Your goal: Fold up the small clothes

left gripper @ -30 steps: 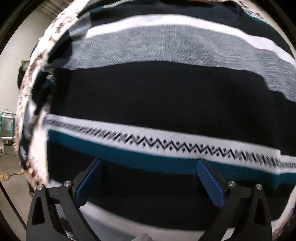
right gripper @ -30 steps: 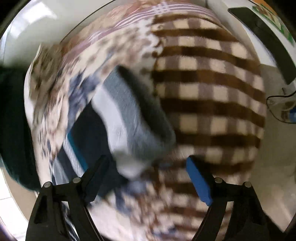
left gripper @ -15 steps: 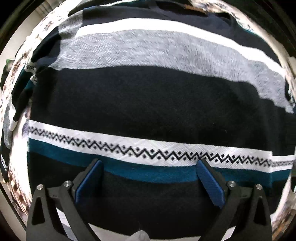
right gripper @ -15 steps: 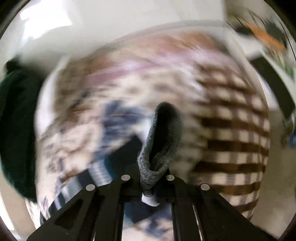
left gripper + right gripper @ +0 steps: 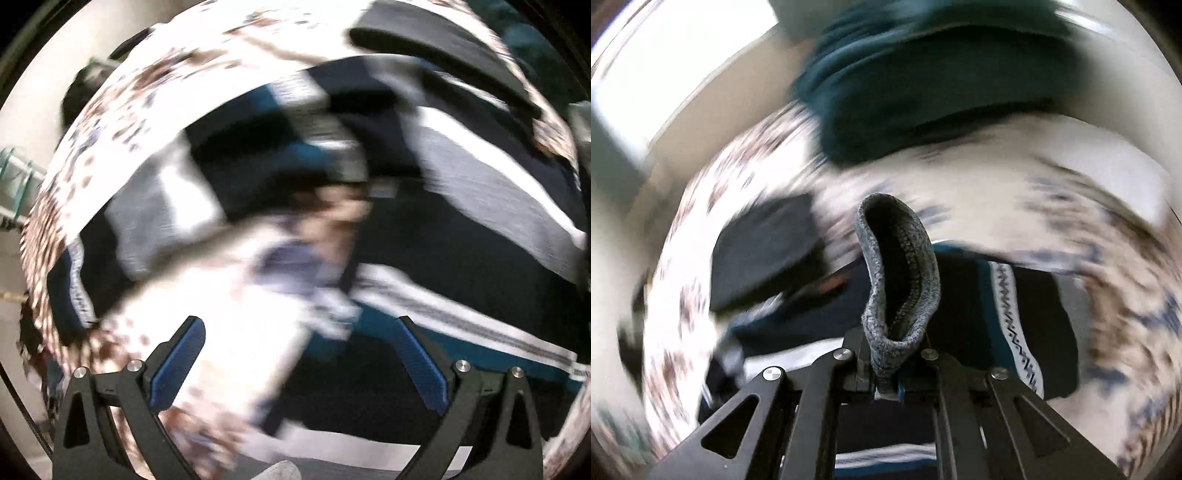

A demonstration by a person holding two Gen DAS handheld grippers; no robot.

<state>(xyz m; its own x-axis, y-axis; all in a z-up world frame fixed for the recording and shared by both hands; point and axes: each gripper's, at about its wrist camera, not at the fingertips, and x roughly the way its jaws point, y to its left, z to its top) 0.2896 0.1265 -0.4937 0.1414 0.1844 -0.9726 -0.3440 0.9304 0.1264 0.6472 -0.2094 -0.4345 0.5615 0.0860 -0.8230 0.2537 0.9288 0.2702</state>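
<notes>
**First onlooker:** The right gripper [image 5: 886, 384] has its jaws pinched together on a grey knitted cuff [image 5: 897, 280], which looks like the end of a sleeve. The cuff stands up from the jaws as an open loop. It belongs to a striped sweater [image 5: 1015, 306], navy with teal and white zigzag bands, which lies on a floral cloth [image 5: 1071, 192].

**Second onlooker:** And the left one?

**First onlooker:** The left gripper [image 5: 301, 365] has its blue pads spread wide with nothing between them. It hangs low over the sweater's [image 5: 461, 236] body and a patch of the floral cloth [image 5: 207, 74]. That view is badly blurred, so I cannot say whether it touches the fabric.

**Second onlooker:** How should the sleeve go over?

**First onlooker:** My guess is to carry the cuff low and straight across the body so the crease falls evenly. The free gripper could press the body flat, because knit like this drags easily. The right gripper points forward and slightly down, toward a dark green garment [image 5: 923, 74] at the far edge.
</notes>
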